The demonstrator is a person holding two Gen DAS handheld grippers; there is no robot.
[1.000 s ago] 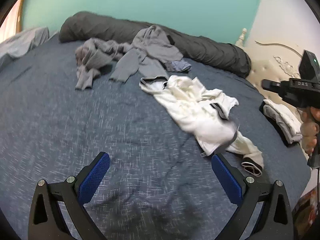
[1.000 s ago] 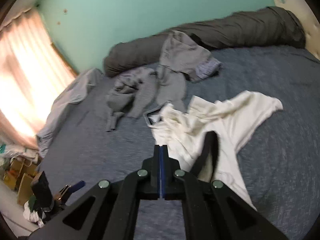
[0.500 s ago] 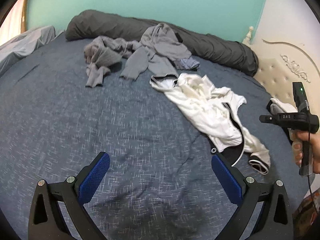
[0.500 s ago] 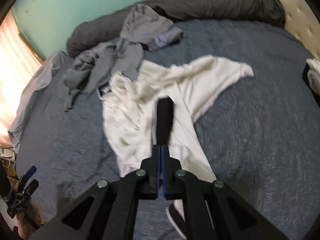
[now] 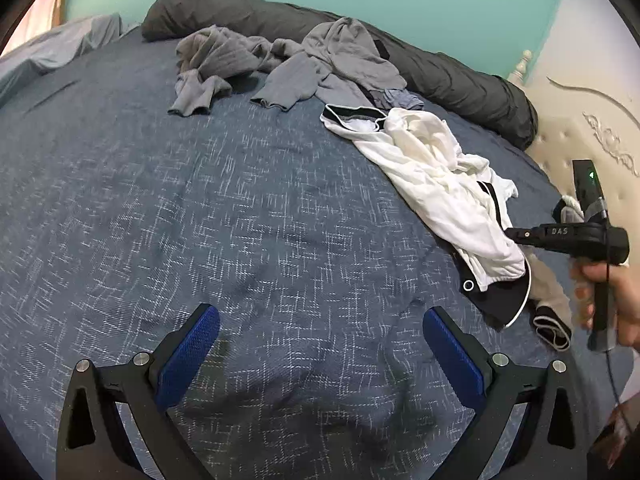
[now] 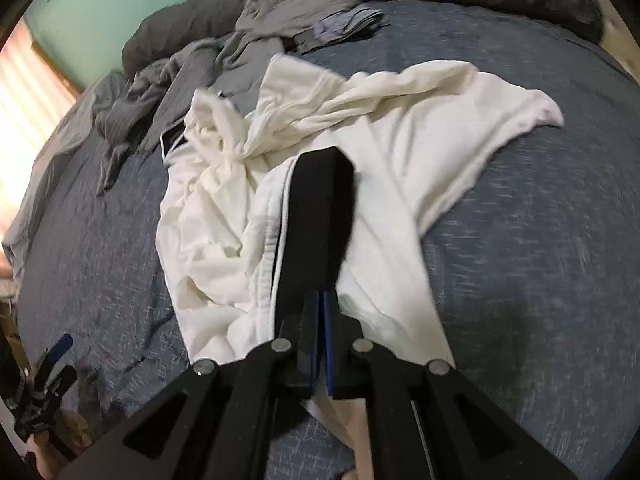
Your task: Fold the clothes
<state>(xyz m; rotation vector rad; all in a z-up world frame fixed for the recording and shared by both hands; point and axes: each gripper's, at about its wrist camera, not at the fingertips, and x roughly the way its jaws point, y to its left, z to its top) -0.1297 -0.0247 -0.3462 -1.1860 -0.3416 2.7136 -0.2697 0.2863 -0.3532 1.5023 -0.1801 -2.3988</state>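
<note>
Two grippers are at work over a bed covered by a blue blanket [image 5: 248, 216]. The right gripper [image 6: 320, 320] has its blue pads pressed together on the black band [image 6: 320, 216] of a white garment [image 6: 404, 152], which spreads out ahead of it and to both sides across the blanket. Seen from the left wrist camera, that same white garment [image 5: 436, 176] lies ahead and to the right of the left gripper [image 5: 320, 352], with a black, white-edged part [image 5: 508, 300] at its near end. The left gripper hangs above bare blanket with its blue pads [image 5: 188, 356] spread wide apart and nothing between them. Far to its right a hand [image 5: 608, 296] grips the handle of the other tool, whose black front reaches the white garment. Farther ahead of both grippers a heap of grey clothes [image 5: 280, 60] lies crumpled on the blanket, just in front of a dark grey rolled quilt [image 5: 460, 76] along the teal wall. To the right of the left gripper, a cream padded headboard [image 5: 592, 128] stands at the bed's edge
</note>
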